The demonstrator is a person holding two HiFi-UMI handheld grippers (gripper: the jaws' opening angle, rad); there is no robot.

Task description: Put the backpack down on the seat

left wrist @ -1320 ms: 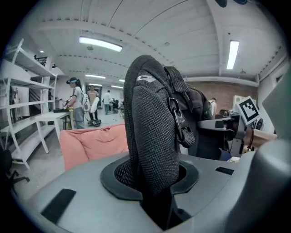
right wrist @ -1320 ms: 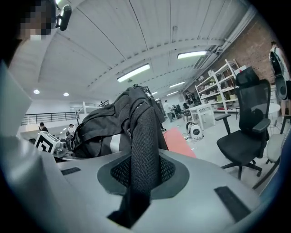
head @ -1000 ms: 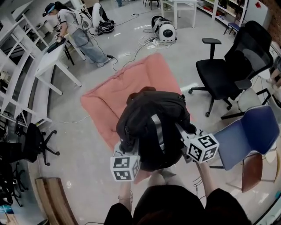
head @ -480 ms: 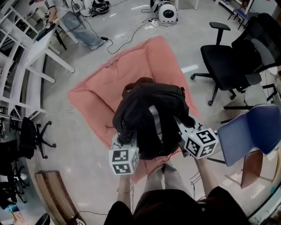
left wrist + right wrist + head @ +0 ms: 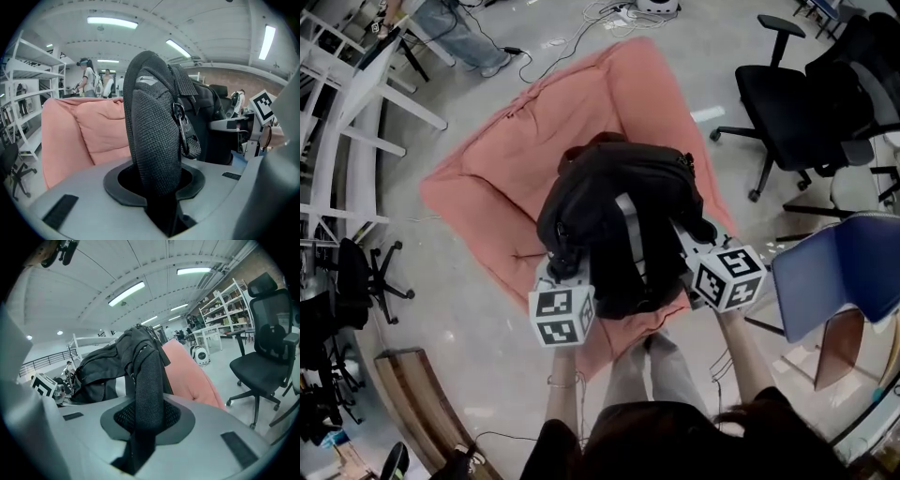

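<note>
- The left claw (image 5: 161, 204) is closed down on a black mesh strap (image 5: 152, 136) of the bag. The strap fills the gap between its jaws.
- A metal clip (image 5: 180, 124) hangs on that strap, just above the claw.
- The right claw (image 5: 136, 444) is closed the same way on the other strap (image 5: 149, 380), and it pinches it tight.
- The two claws are side by side, one at each side of the bag's near end. A person's hands hold them.
- The bag (image 5: 623, 220) is black with a grey stripe. It hangs from the two straps, right over the seat.
- It covers the middle of the seat and reaches to the seat's near corner. I cannot tell if its bottom touches the seat.
- The seat (image 5: 511, 164) is a big soft pink cushion on the floor, with one corner toward the person.
- A black chair (image 5: 787, 94) on wheels stands past the seat's right edge, apart from it.
- A blue chair (image 5: 839, 281) stands near the right claw.
- White shelves (image 5: 337, 141) stand past the seat's left edge.
</note>
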